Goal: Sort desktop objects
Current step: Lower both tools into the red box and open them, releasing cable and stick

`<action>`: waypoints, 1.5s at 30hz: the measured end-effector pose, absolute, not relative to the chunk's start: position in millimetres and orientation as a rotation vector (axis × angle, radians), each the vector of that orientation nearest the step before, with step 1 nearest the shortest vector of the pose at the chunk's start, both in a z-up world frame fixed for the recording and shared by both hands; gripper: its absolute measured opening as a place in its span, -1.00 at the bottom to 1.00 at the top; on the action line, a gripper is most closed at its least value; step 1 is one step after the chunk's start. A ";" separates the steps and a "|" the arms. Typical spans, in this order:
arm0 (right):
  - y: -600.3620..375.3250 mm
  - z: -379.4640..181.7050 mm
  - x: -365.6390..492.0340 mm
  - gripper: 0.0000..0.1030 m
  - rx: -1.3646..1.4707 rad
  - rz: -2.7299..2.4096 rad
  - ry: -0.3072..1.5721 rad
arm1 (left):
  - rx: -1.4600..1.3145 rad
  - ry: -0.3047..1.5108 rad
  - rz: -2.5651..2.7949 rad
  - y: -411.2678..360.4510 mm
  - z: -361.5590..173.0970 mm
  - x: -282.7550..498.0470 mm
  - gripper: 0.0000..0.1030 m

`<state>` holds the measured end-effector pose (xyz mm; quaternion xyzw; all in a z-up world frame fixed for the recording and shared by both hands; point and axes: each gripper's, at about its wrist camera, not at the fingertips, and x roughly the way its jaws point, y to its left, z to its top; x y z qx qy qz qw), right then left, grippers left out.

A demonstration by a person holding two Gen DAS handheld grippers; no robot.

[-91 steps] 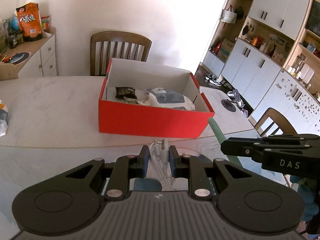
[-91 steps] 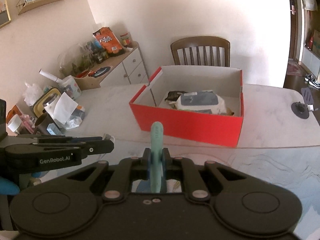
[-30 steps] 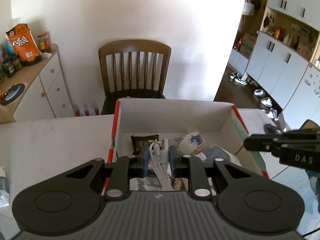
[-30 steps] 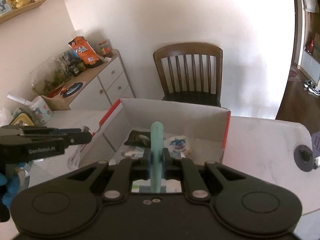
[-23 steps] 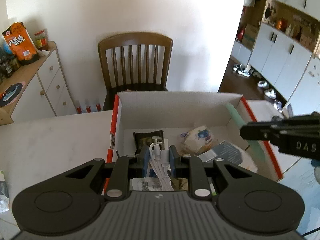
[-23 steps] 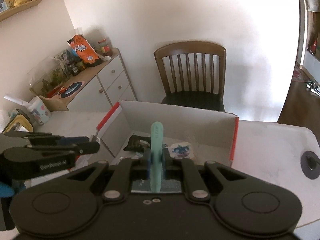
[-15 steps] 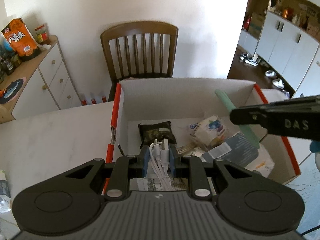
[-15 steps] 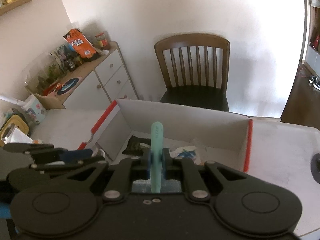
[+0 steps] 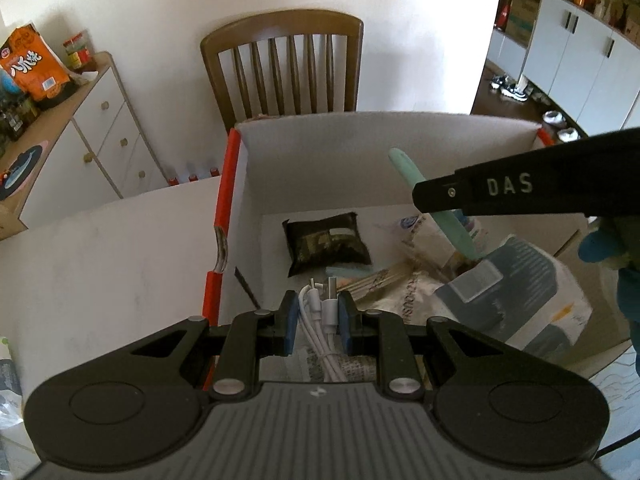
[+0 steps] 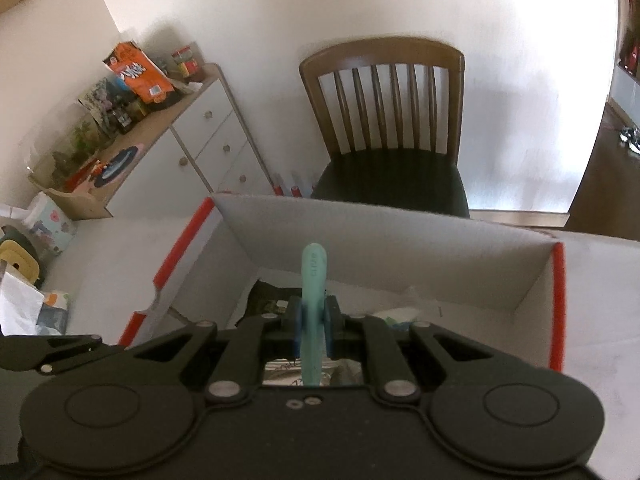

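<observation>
My left gripper is shut on a bundle of white USB cables and hangs over the near left part of the red cardboard box. My right gripper is shut on a mint-green stick-shaped object, held over the same box; it also shows in the left wrist view, slanting down into the box. Inside lie a dark packet, a wet-wipes pack, a snack bag and papers.
A wooden chair stands behind the box against the wall. A white sideboard with an orange snack bag and jars is at the left. White cupboards are at the right. Cluttered items sit at the table's left edge.
Both grippers have moved forward and lower over the box, still holding their objects. The right gripper has come across in front of the left one, with the green object's tip inside the box.
</observation>
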<state>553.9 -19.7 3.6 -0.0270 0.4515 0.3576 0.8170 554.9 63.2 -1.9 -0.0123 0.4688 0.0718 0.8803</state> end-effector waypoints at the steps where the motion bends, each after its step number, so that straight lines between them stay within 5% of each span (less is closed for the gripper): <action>1: -18.3 0.4 554.8 -0.80 -0.059 0.758 0.968 | -0.024 0.978 0.154 63.7 -3.3 555.0 -0.62; 29: -1.2 -31.8 551.2 -0.80 -0.113 0.747 1.057 | 0.028 1.025 0.107 52.1 -21.3 567.8 -0.62; 45: -13.7 -14.3 549.9 -0.35 -0.069 0.772 1.049 | 0.013 1.025 0.136 51.7 -4.9 560.5 -0.61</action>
